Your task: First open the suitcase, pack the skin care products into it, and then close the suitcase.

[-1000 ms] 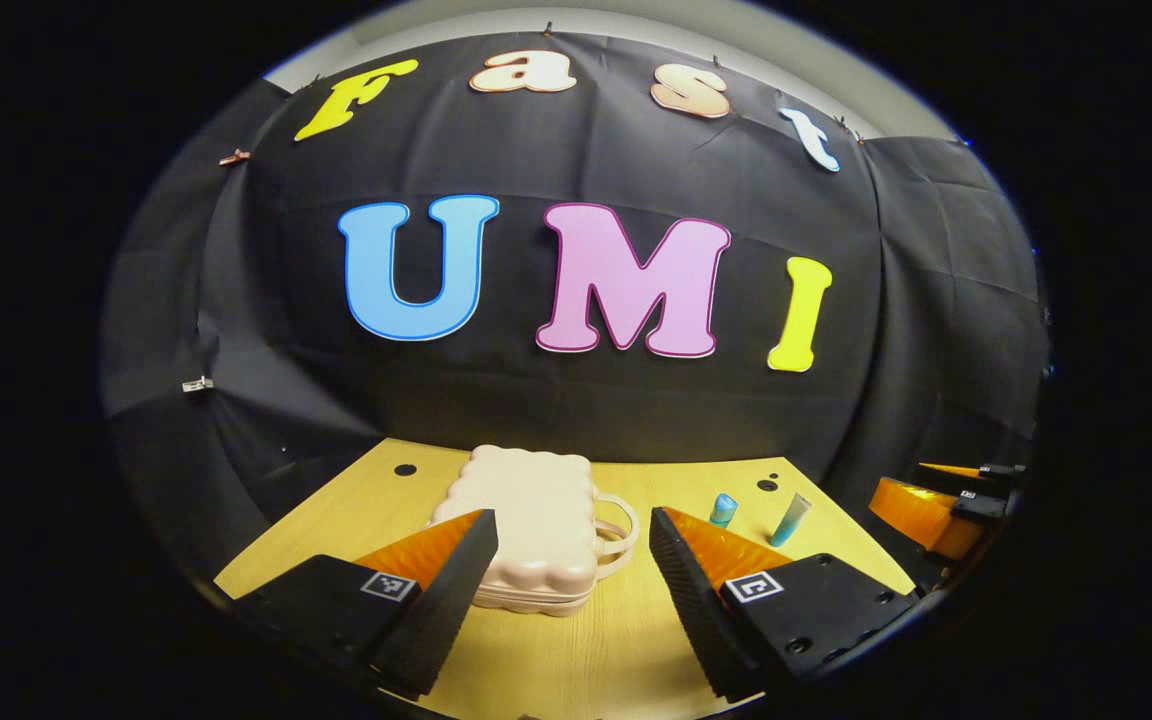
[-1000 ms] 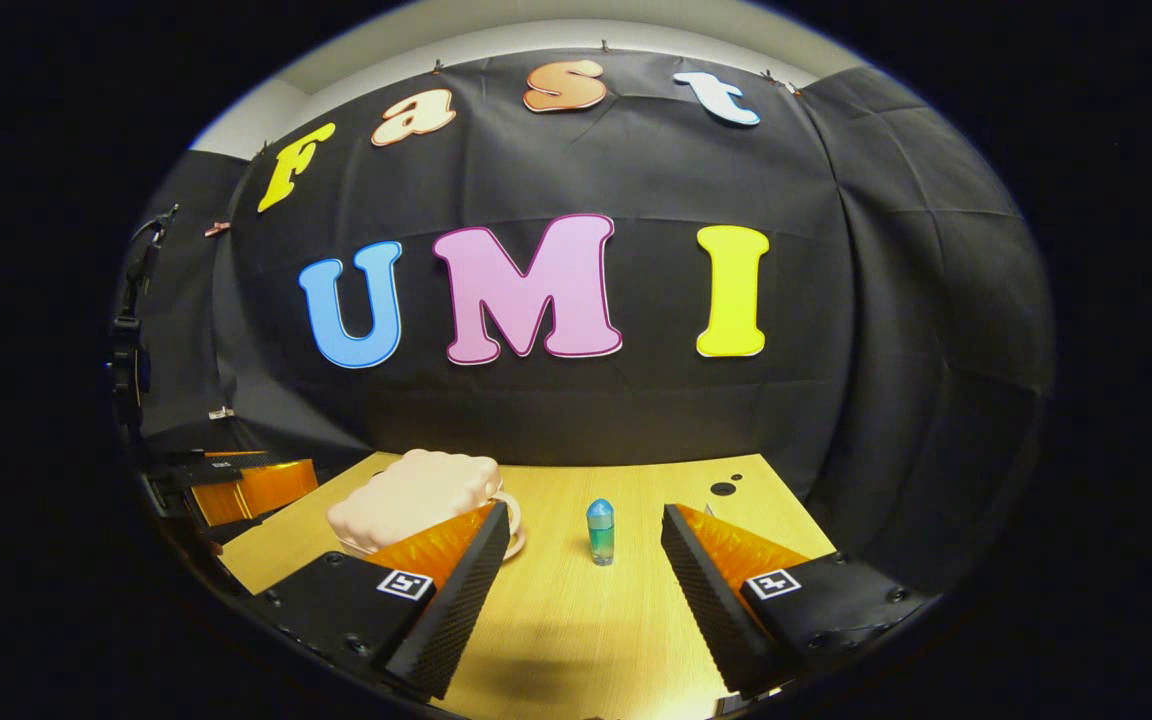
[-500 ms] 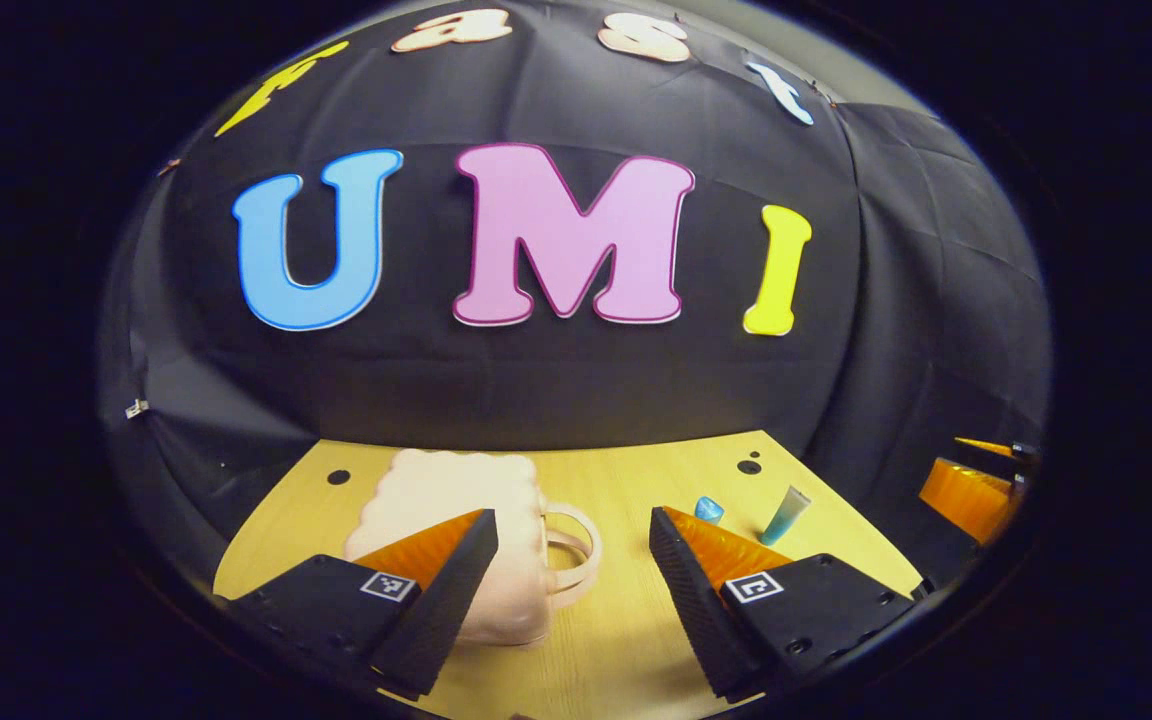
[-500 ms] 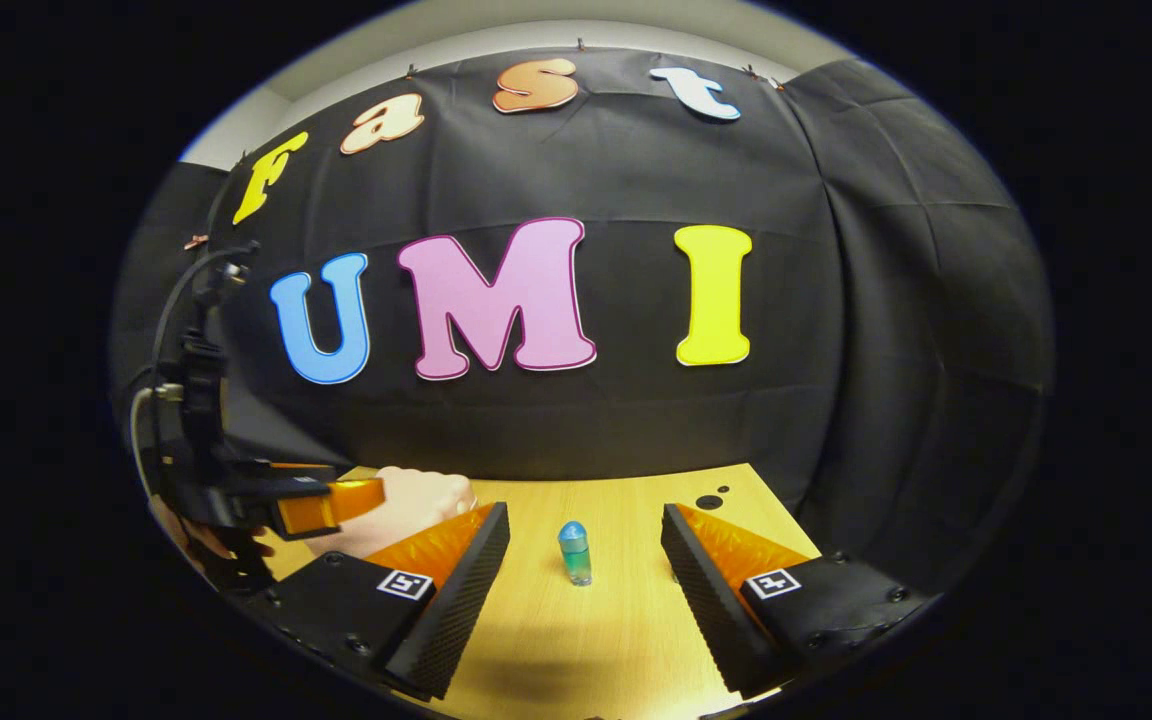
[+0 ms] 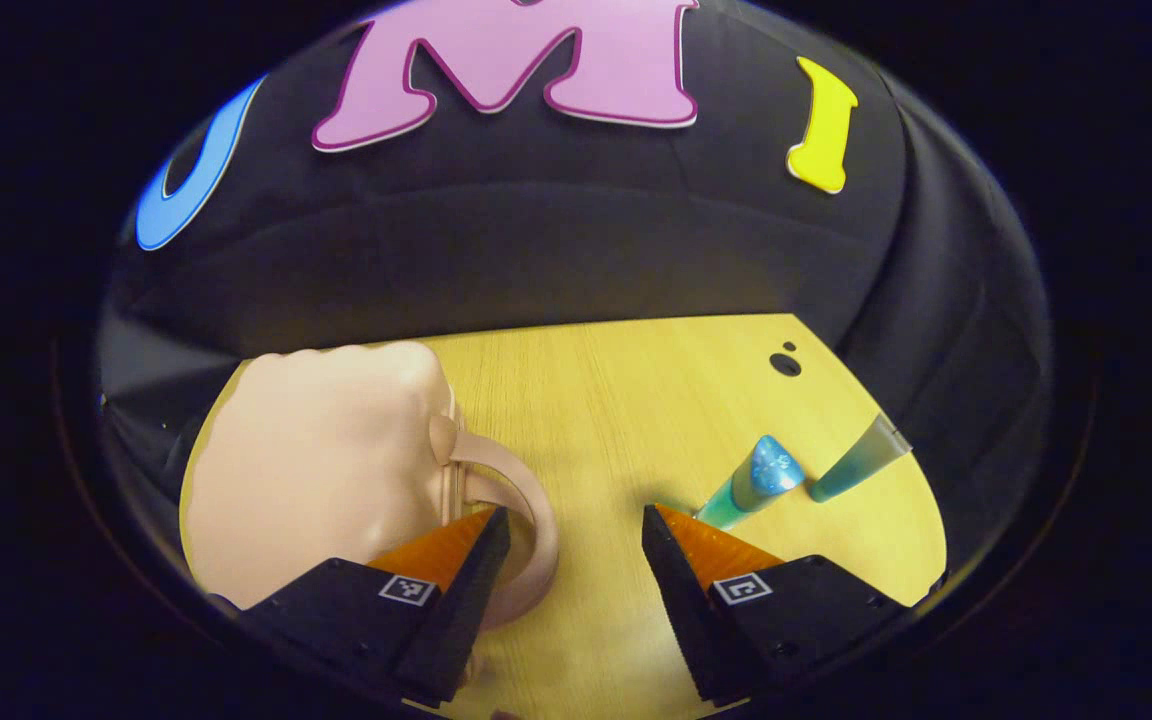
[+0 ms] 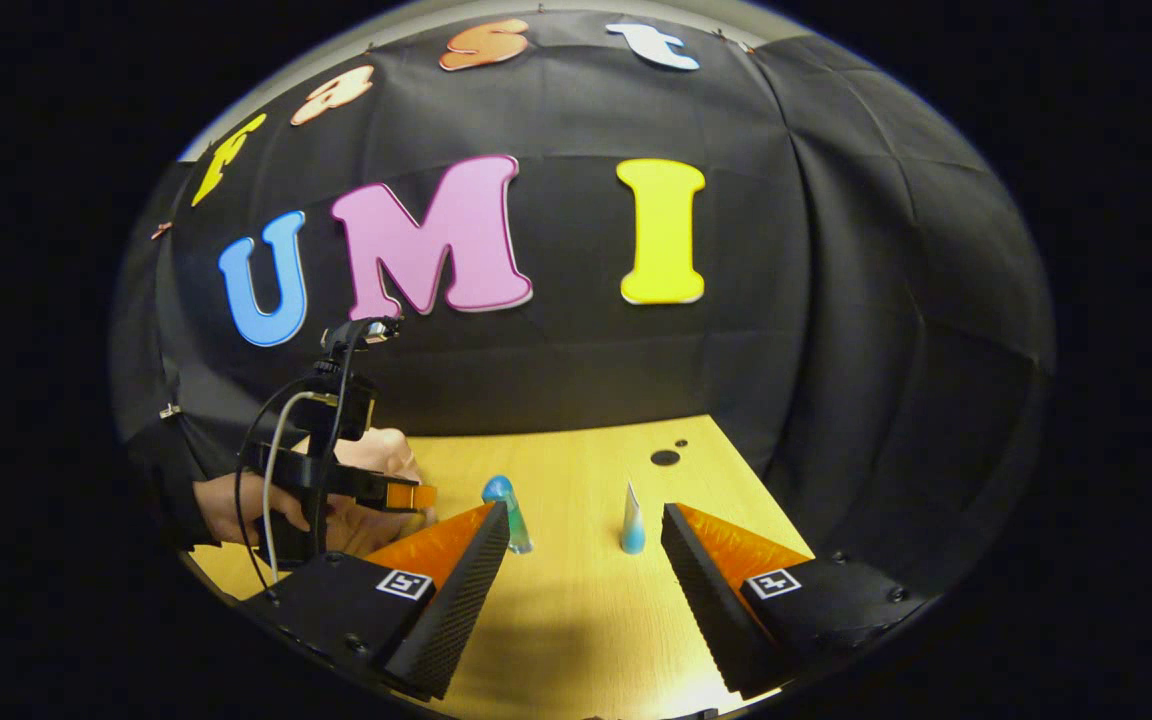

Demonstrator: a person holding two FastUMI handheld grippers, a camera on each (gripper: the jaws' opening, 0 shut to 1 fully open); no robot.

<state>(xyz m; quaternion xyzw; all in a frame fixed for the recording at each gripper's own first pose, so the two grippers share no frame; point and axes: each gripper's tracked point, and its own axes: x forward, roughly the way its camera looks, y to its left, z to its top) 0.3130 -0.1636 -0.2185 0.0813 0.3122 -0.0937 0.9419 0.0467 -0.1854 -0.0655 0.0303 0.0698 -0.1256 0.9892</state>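
1. A pale pink suitcase [image 5: 316, 470], rounded and closed, lies flat on the wooden counter [image 5: 616, 400], its looped handle [image 5: 521, 520] facing the left tongs [image 5: 568, 520].
2. Those tongs stand apart just above the handle.
3. A blue-capped bottle [image 5: 751, 485] and a teal tube [image 5: 851, 465] stand nearby.
4. The right tongs [image 6: 586, 520] also gape.

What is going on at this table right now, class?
A person holds a two-finger gripper in each hand over a wooden table. The left gripper is open and close over the pink suitcase, near its handle; the case looks shut. The right gripper is open near two upright skin care items, a blue-capped bottle and a small tube. Nothing is gripped or packed yet.
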